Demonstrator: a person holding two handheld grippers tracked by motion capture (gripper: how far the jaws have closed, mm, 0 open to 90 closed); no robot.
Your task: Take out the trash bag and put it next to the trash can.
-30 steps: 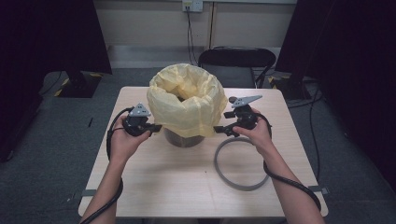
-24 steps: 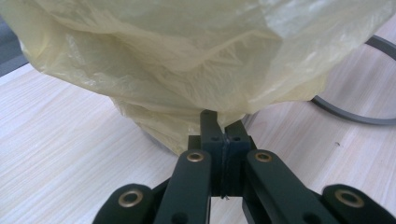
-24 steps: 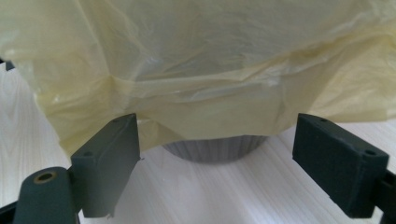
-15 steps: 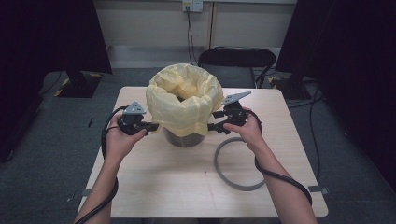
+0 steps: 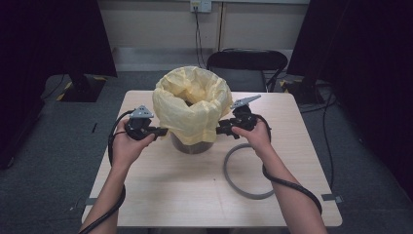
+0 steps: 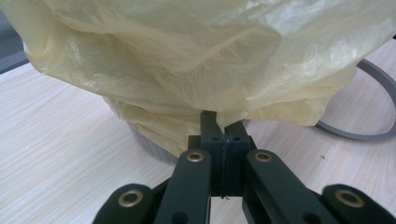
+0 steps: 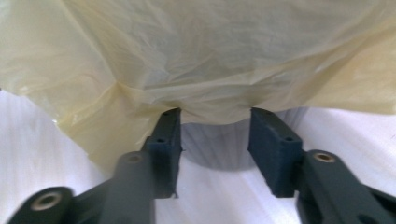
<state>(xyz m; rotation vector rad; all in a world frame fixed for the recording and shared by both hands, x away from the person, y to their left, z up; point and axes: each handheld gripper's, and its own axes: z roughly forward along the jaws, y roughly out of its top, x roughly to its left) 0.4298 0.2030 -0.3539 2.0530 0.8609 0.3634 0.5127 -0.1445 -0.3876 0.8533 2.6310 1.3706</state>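
Observation:
A yellow plastic bag (image 5: 192, 105) lines a dark round bin (image 5: 191, 145) at the middle of the table, and its hem drapes down over the rim. My left gripper (image 5: 163, 130) is at the bag's left side, jaws shut on the hem (image 6: 219, 123). My right gripper (image 5: 219, 129) is at the bag's right side. Its jaws have just been closing, and in the right gripper view they still stand apart (image 7: 212, 116), tips at the hem's lower edge. The grey bin wall (image 7: 217, 144) shows between them.
A grey ring (image 5: 243, 170) lies flat on the light wooden table (image 5: 195, 204), right of the bin and under my right forearm. A black chair (image 5: 248, 61) stands behind the table. Dark curtains hang on both sides.
My right gripper has shifted left, closer to the bag. The left gripper has stayed at the hem. The bag's mouth now shows more open on top.

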